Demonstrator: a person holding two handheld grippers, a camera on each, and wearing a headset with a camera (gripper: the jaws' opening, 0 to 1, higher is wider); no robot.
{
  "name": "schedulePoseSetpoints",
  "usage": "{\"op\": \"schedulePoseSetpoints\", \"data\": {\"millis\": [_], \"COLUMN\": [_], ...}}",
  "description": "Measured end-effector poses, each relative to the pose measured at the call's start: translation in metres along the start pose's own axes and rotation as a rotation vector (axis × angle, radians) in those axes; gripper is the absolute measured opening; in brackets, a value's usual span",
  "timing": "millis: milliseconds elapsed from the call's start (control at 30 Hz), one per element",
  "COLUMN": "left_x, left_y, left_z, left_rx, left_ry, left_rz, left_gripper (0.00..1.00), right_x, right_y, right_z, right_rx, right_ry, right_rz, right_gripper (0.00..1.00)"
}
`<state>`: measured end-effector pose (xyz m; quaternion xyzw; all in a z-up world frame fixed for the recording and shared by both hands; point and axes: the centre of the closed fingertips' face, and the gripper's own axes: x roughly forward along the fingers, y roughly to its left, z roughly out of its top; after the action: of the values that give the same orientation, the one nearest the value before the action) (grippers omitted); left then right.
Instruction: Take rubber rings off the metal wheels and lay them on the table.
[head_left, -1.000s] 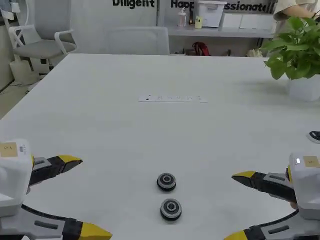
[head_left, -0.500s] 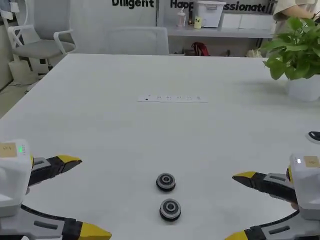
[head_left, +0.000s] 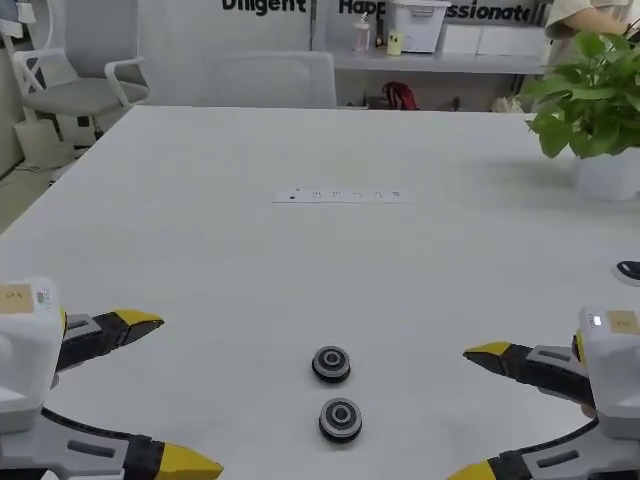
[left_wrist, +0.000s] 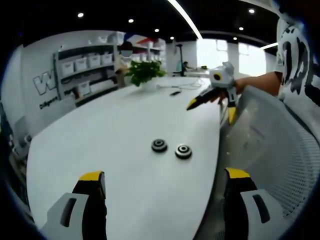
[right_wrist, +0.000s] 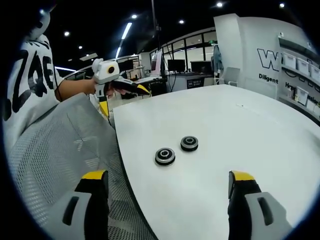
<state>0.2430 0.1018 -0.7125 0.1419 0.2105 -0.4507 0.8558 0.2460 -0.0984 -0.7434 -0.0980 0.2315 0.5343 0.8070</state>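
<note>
Change just now?
— None: both small round metal wheels (head_left: 331, 364) keep their black rubber rings (head_left: 324, 425), side by side on the white counter (head_left: 320, 250). Left tongs (head_left: 180, 392) and right tongs (head_left: 472, 411) flank those wheels, gaping, empty; stripping hasn't started.

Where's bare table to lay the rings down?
Widest: the table between the far wheel and the inset strip. Also either side of the near wheel, toward the left gripper and right gripper. Crowded: right edge, by the plant.

White table (head_left: 200, 230) — two wheels (head_left: 331, 364), potted plant (head_left: 590, 110)
</note>
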Motion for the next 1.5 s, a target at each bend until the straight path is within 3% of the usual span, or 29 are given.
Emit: {"op": "schedulePoseSetpoints", "data": {"millis": [867, 1167, 1500], "left_x": [0.009, 0.013, 0.023], "left_y": [0.001, 0.006, 0.001], "left_z": [0.002, 0.004, 0.004], "left_rx": [0.008, 0.006, 0.013], "left_ry": [0.003, -0.006, 0.005], "left_rz": [-0.024, -0.025, -0.078], "left_gripper": [0.98, 0.97, 0.90], "right_x": [0.003, 0.007, 0.017], "right_y": [-0.006, -0.012, -0.012], "right_z": [-0.004, 0.000, 0.002], "right_rx": [-0.002, 0.007, -0.029], "right_ry": [0.017, -0.013, -0.009], "right_rz": [0.009, 0.014, 0.033], "right_gripper": [0.96, 0.93, 0.89]}}
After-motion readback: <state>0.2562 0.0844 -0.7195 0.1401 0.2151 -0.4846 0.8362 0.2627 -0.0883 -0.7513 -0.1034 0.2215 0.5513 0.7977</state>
